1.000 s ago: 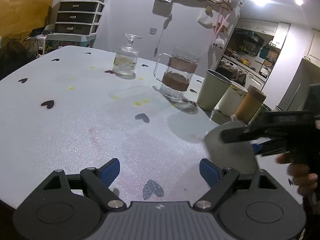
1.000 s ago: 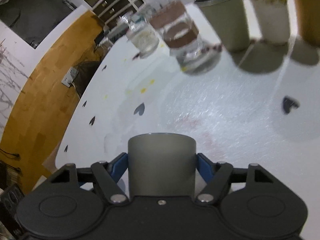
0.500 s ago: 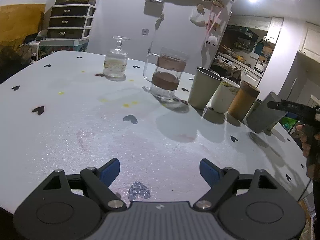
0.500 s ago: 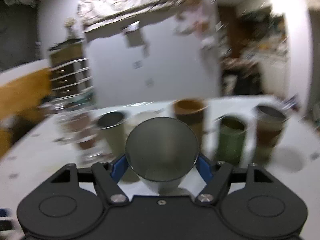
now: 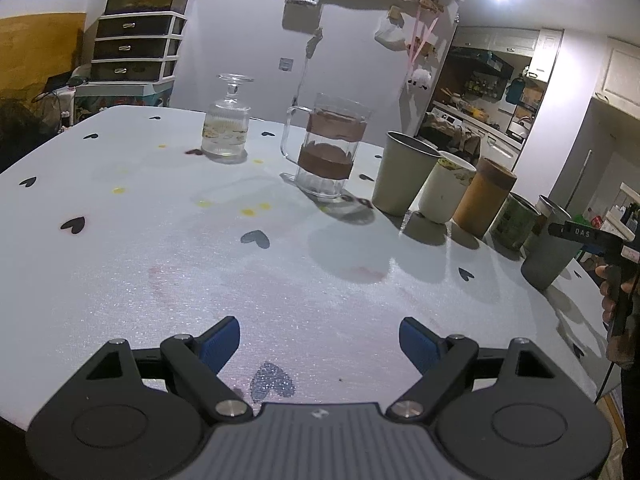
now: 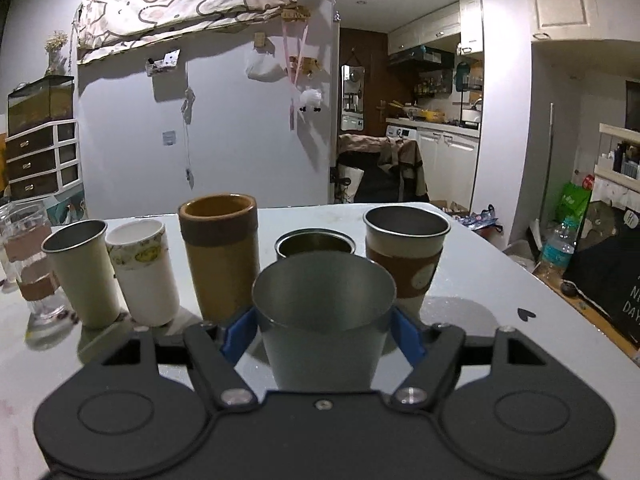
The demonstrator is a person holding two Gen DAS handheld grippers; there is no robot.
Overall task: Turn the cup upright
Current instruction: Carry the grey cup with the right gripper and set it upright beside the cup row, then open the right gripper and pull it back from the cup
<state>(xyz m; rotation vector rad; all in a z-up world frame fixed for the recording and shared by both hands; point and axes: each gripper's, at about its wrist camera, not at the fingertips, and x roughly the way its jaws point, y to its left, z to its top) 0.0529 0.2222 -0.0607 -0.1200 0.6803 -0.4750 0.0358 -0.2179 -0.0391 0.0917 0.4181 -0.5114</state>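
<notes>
A grey metal cup (image 6: 322,320) stands upright, mouth up, between the blue pads of my right gripper (image 6: 323,330), which is shut on it. In the left wrist view the same cup (image 5: 546,258) sits at the table's right edge with its base at or just above the white table, and the right gripper (image 5: 580,236) grips its rim side. My left gripper (image 5: 320,340) is open and empty, low over the near part of the table.
A row of upright cups stands behind the held cup: a steel cup (image 6: 82,272), a white cup (image 6: 144,272), a brown cup (image 6: 220,260), a green tin (image 6: 314,242), a sleeved steel cup (image 6: 406,256). A glass mug (image 5: 328,148) and an inverted stemmed glass (image 5: 226,124) stand further left.
My right gripper turned the grey cup from mouth down to mouth up and carried it to the right end of the cup row, lowering it to the table. My left gripper stayed put.
</notes>
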